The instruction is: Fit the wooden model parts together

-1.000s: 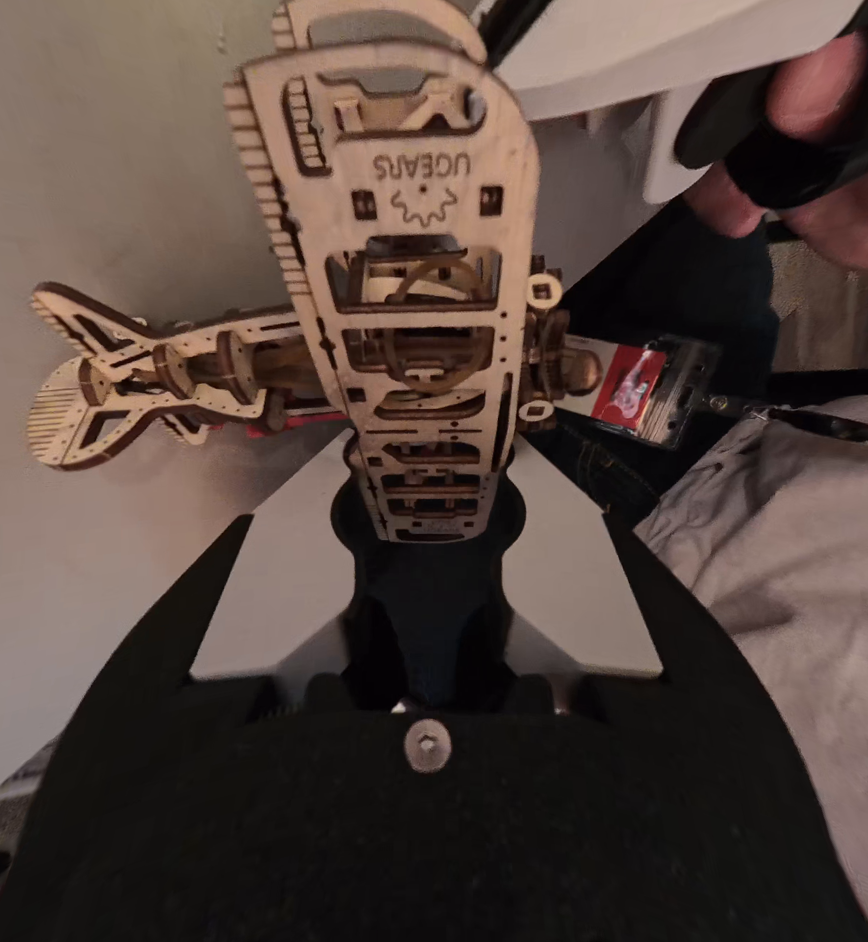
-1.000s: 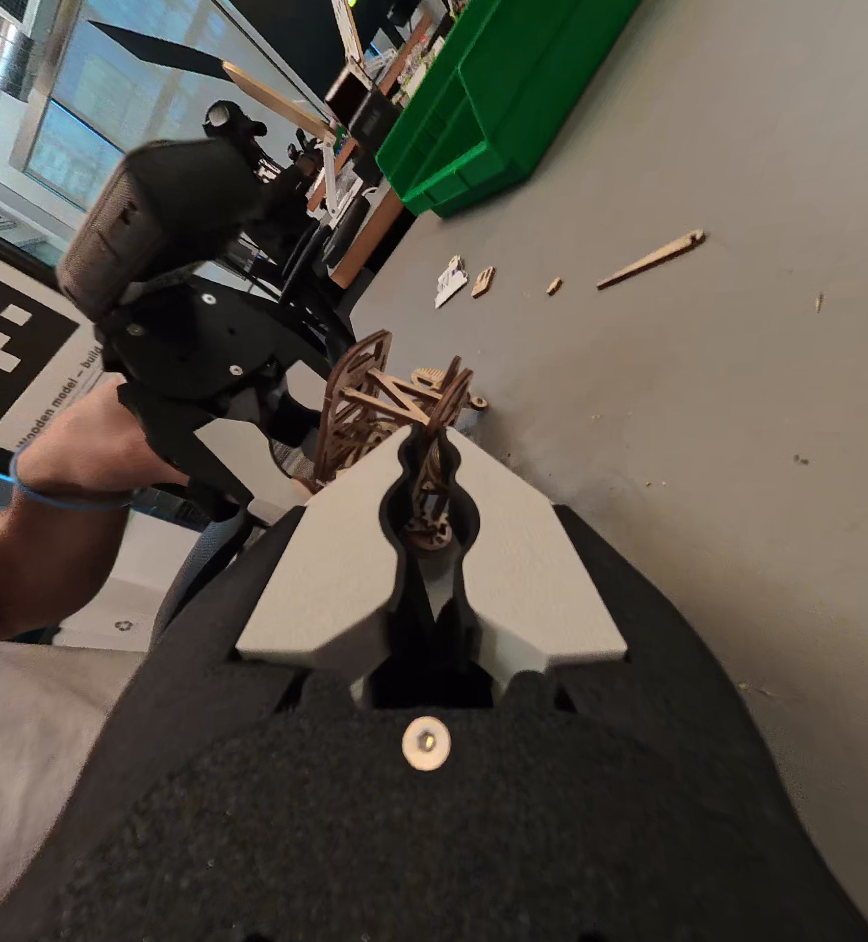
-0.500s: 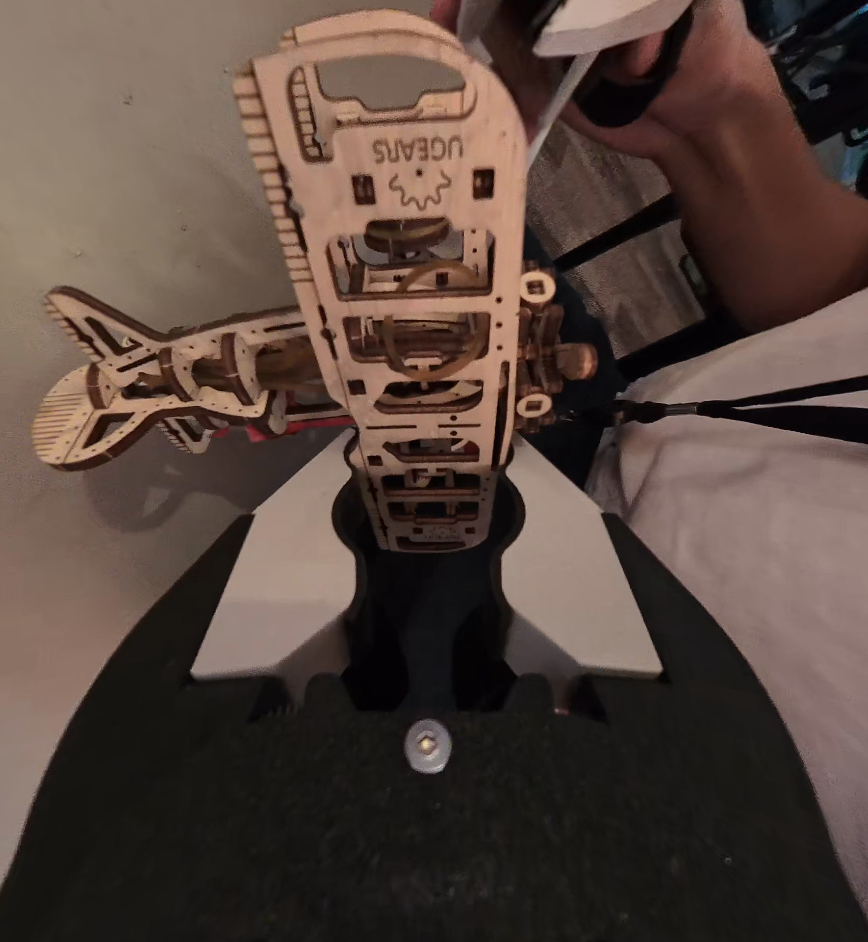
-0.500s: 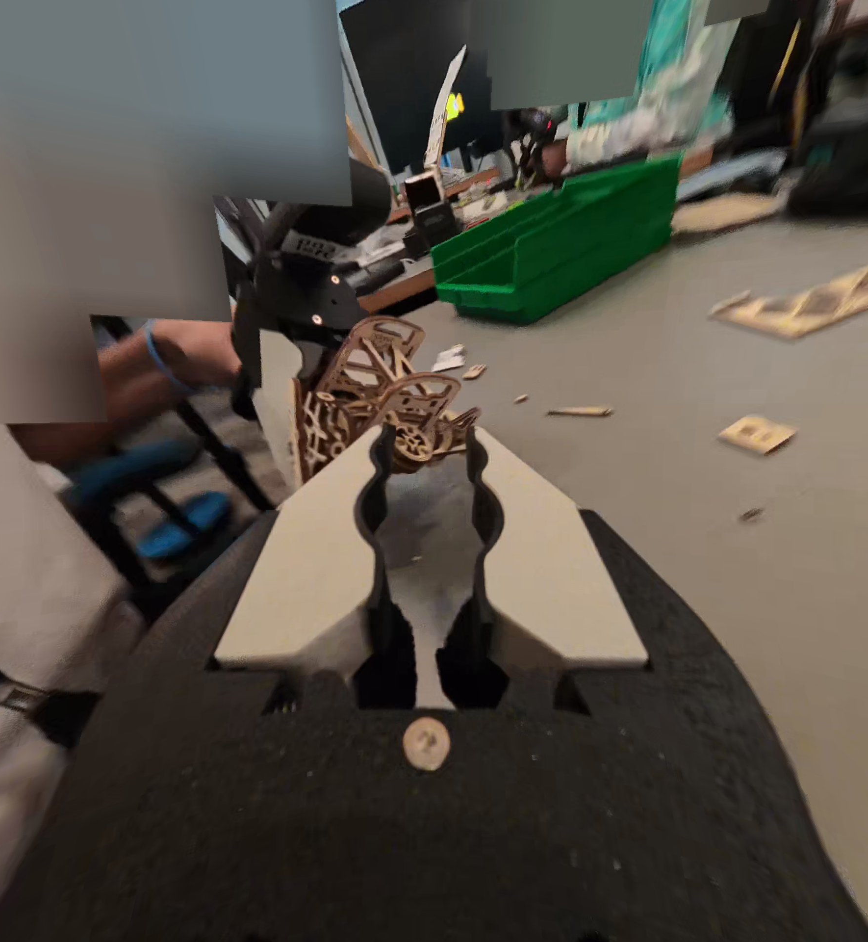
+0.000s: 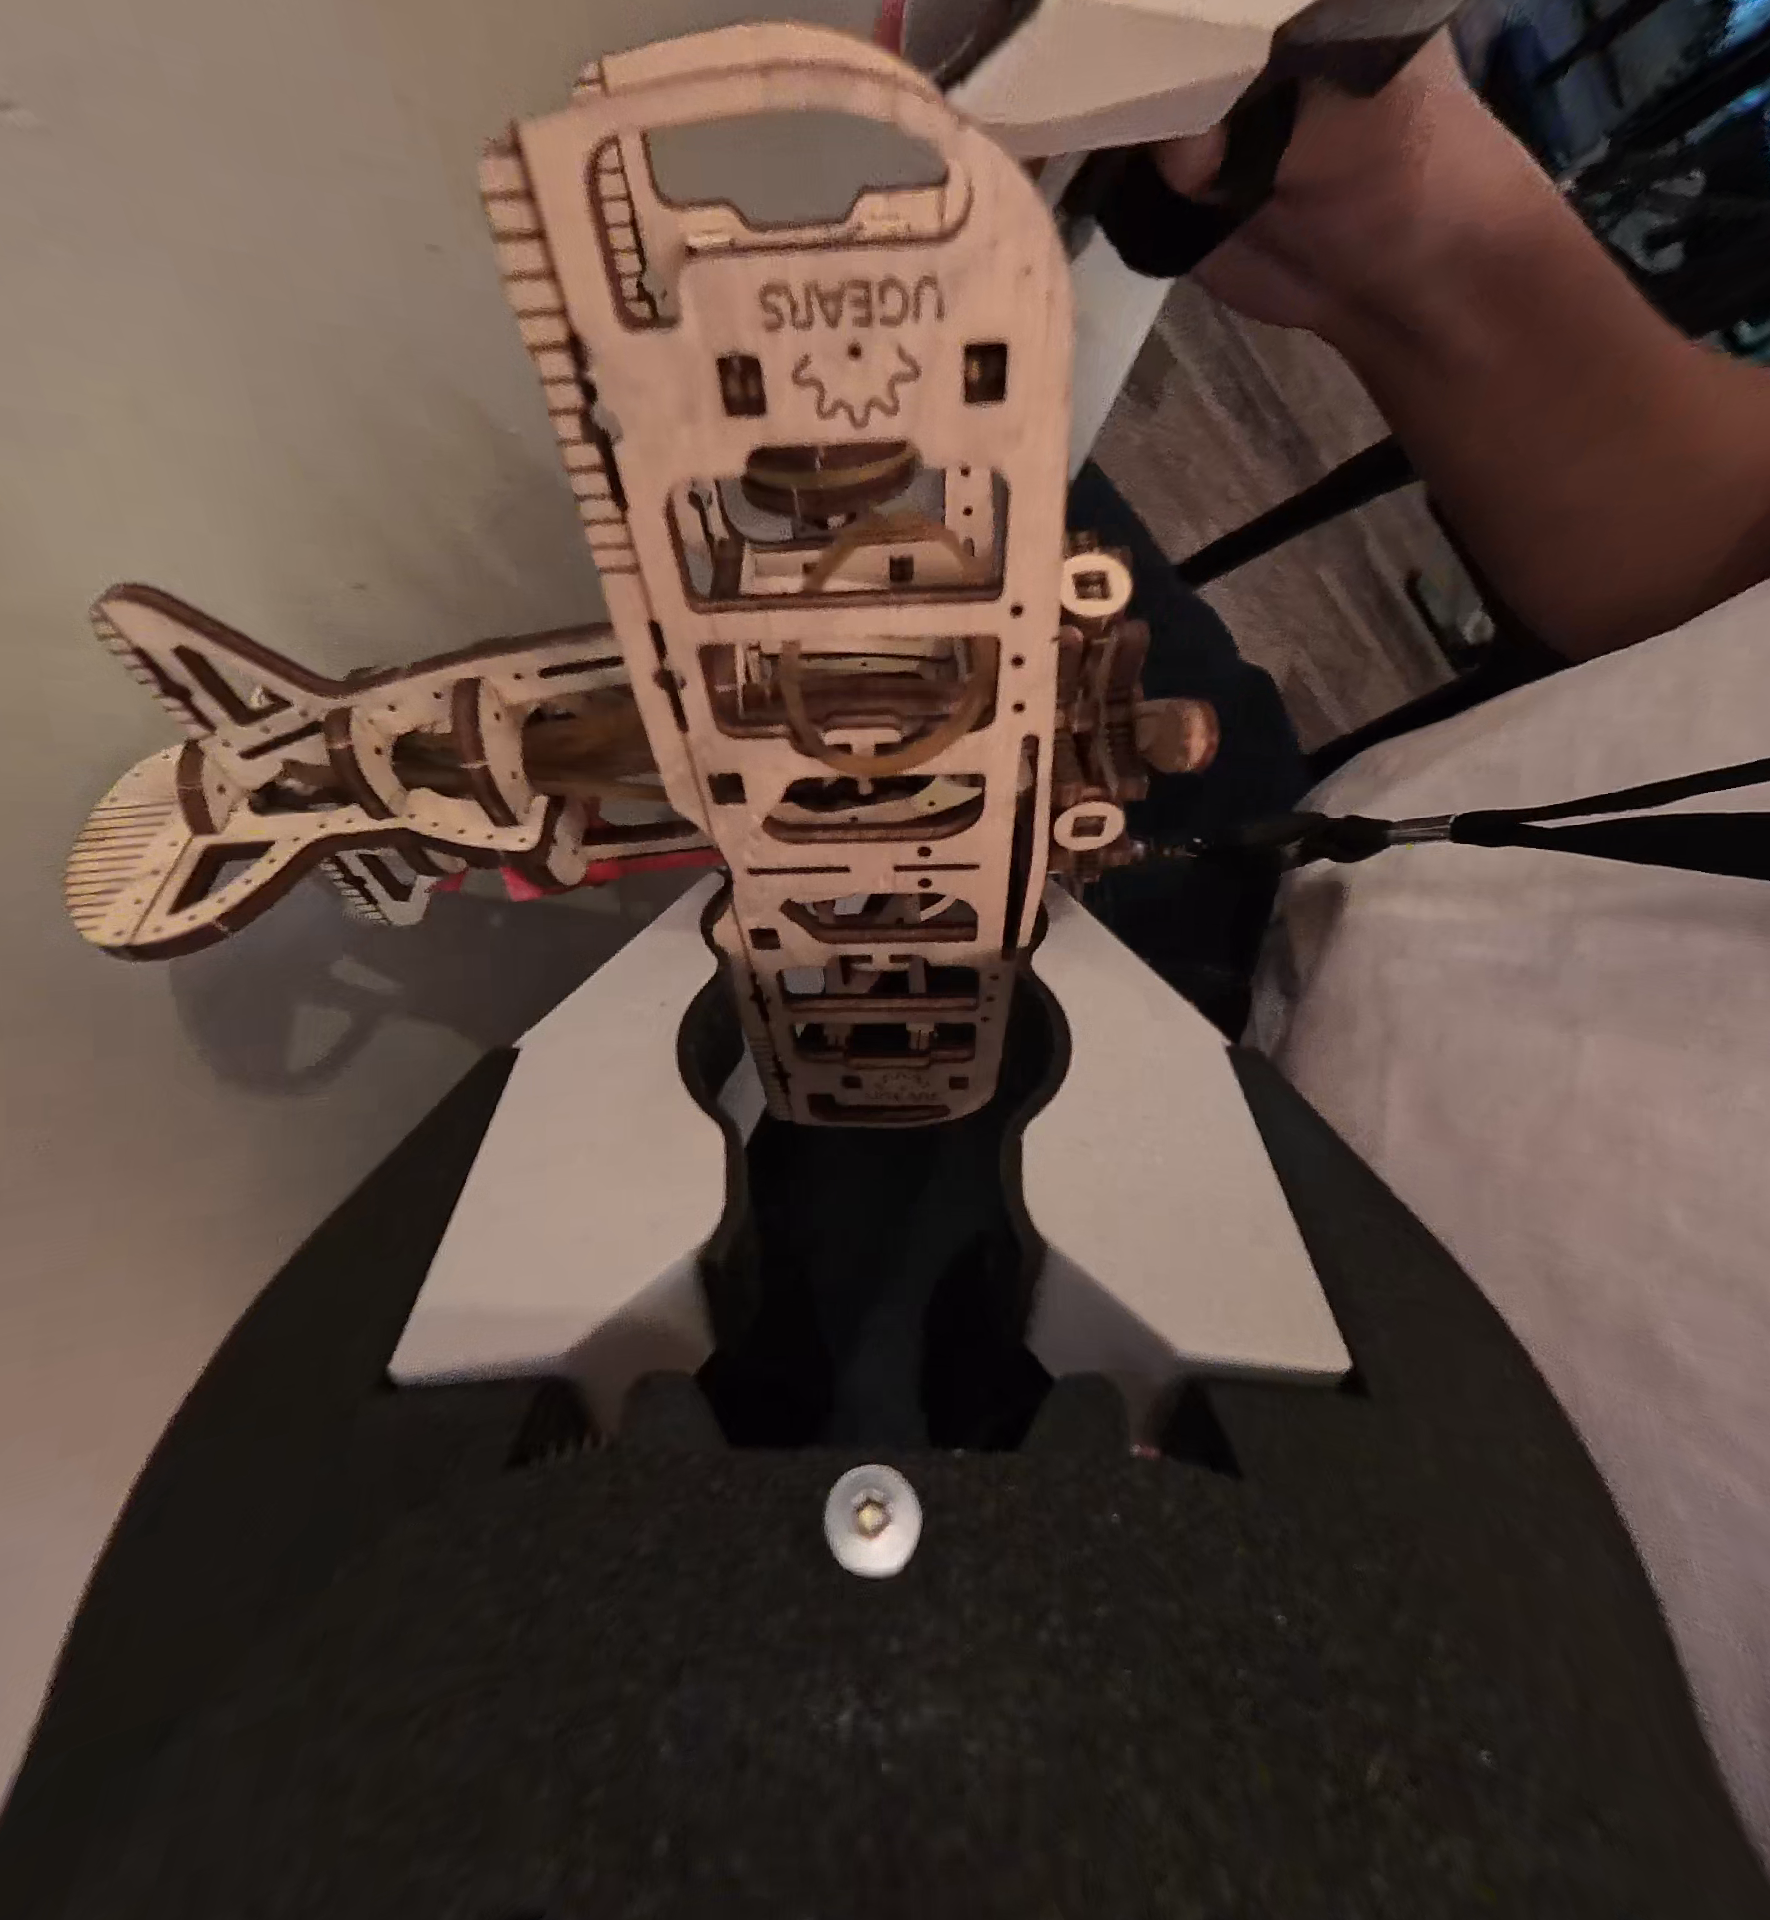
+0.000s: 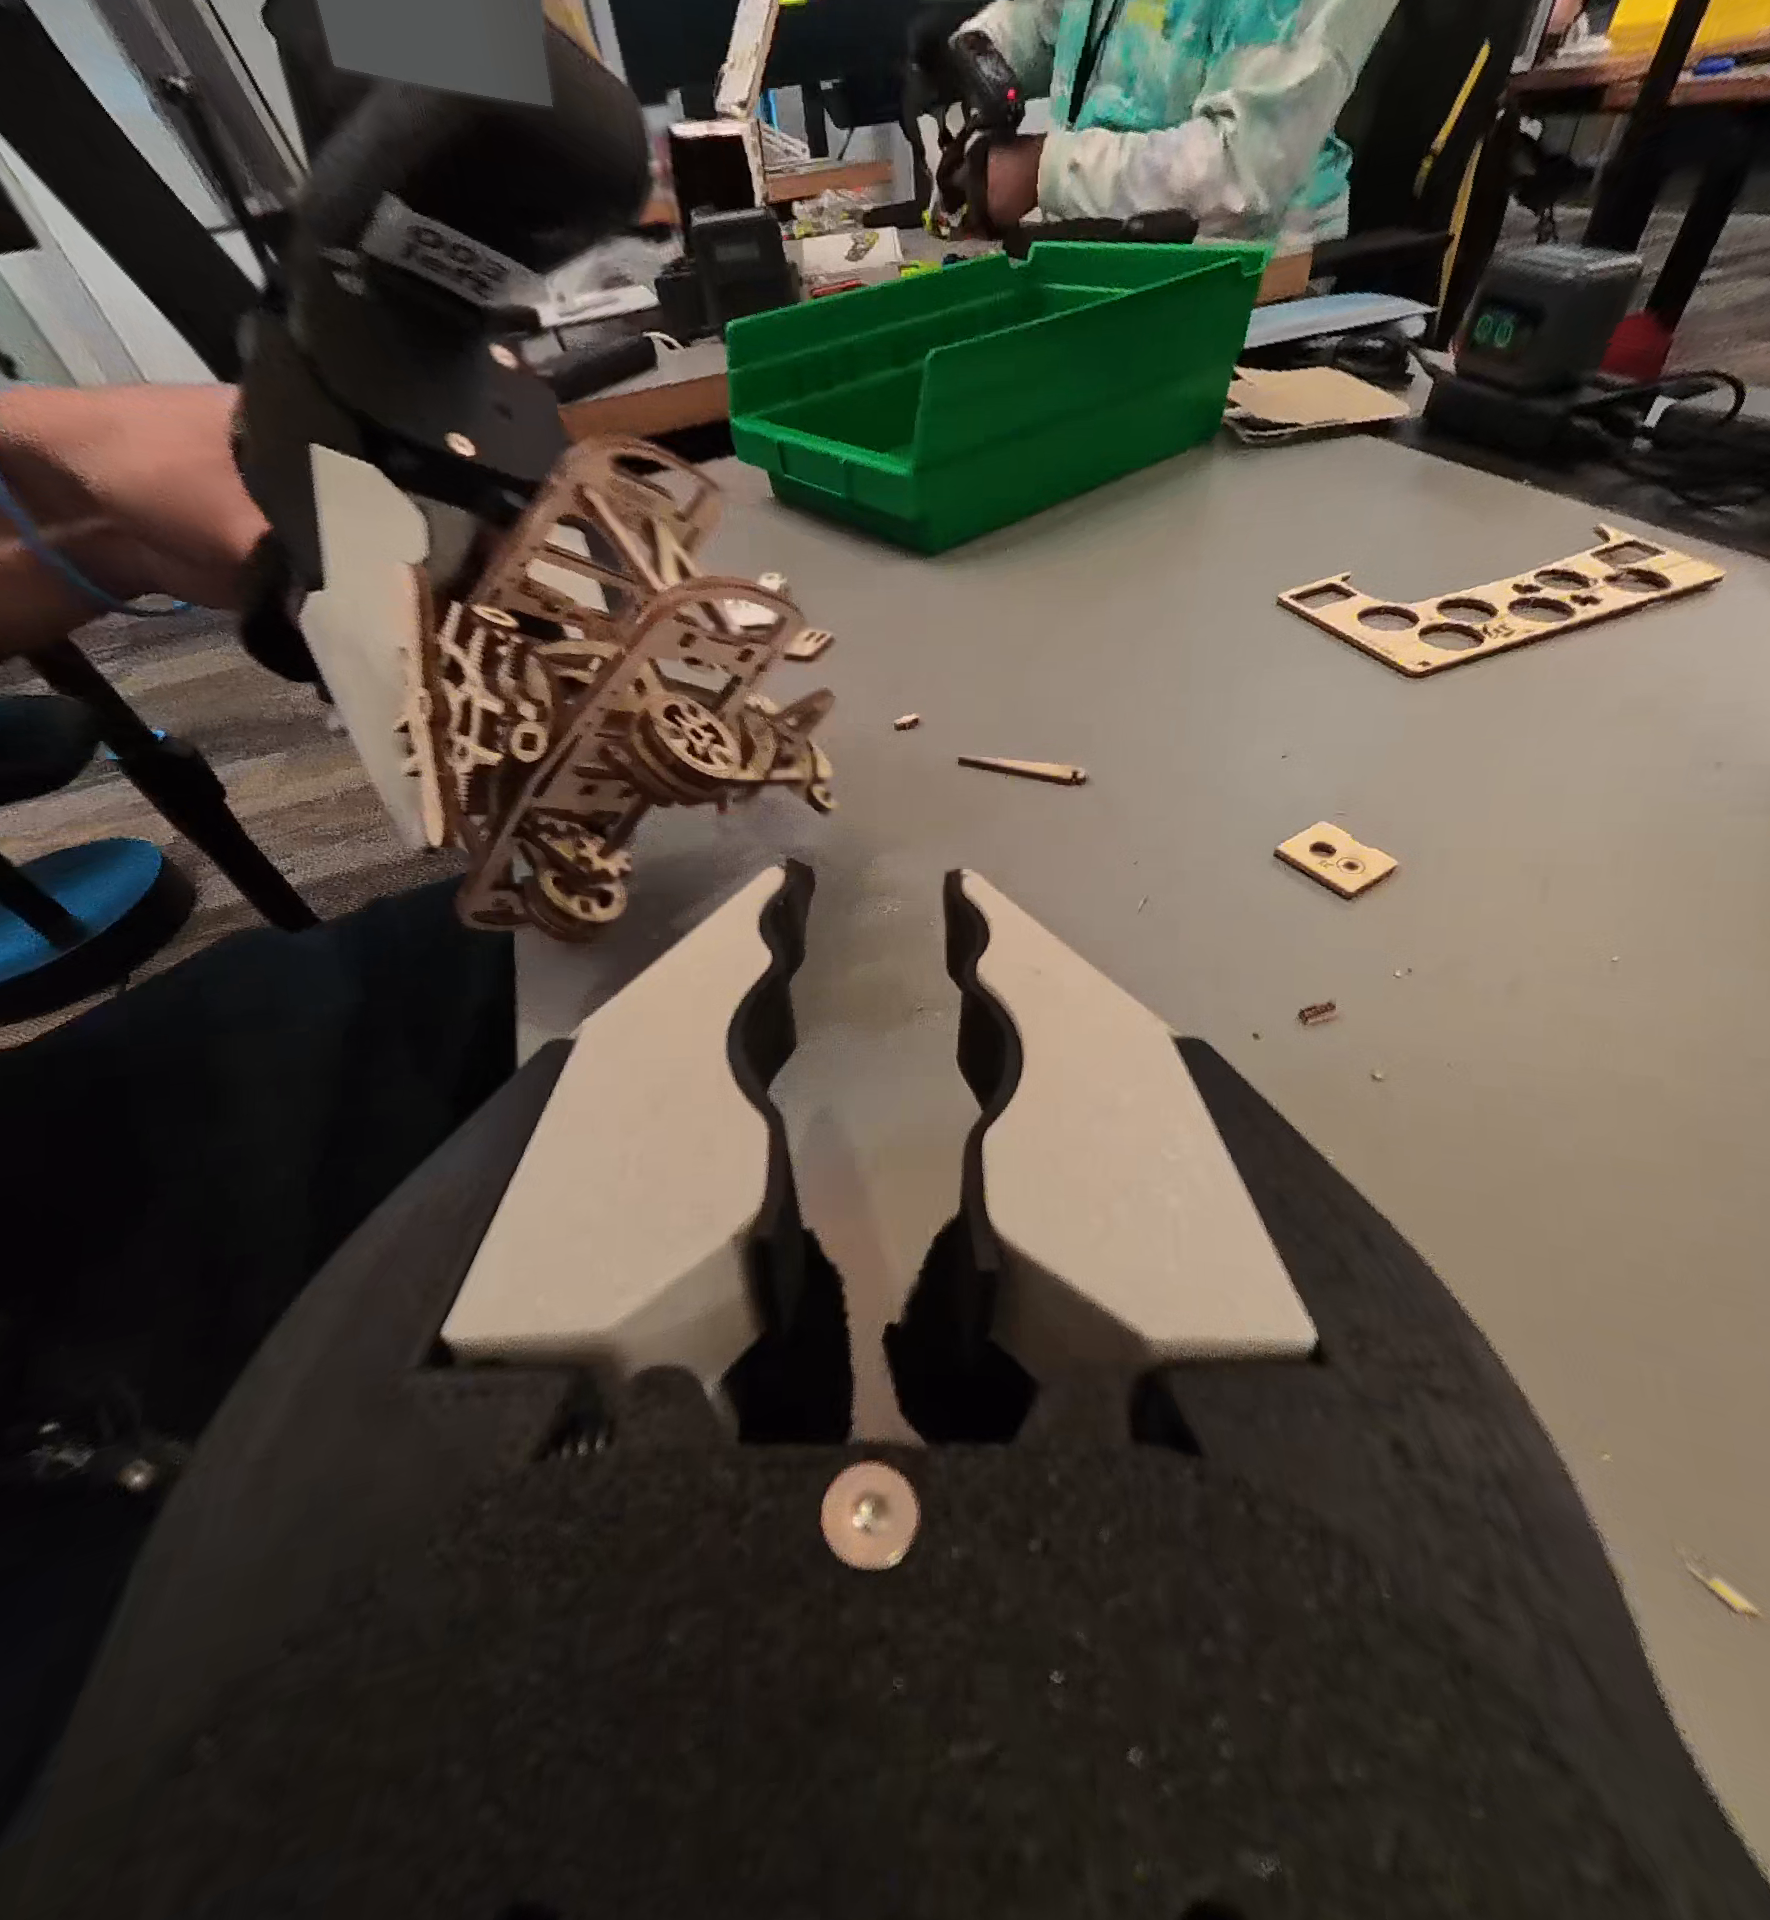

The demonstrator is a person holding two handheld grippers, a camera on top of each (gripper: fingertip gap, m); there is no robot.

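left claw (image 5: 876, 1023) gripped wooden plane model (image 5: 808, 582) by wing | right claw (image 6: 876, 904) empty, parted | next: likely fetch loose stick (image 6: 1021, 770) off bench (image 6: 1483, 1039)

We are looking at a shared workshop or maker lab. A grey worktable (image 6: 1276, 1091) is carrying a green plastic parts bin (image 6: 974, 405), a laser-cut plywood offcut sheet (image 6: 1499, 613) with round holes punched out, a small plywood scrap (image 6: 1335, 858), a loose wooden stick (image 6: 1021, 770) and scattered splinters. Behind it, cluttered benches are holding boxes, cables and a small dark device (image 6: 1541, 312) (its front is glowing green). Another person (image 6: 1172, 114) in a patterned jacket is working at the far bench.
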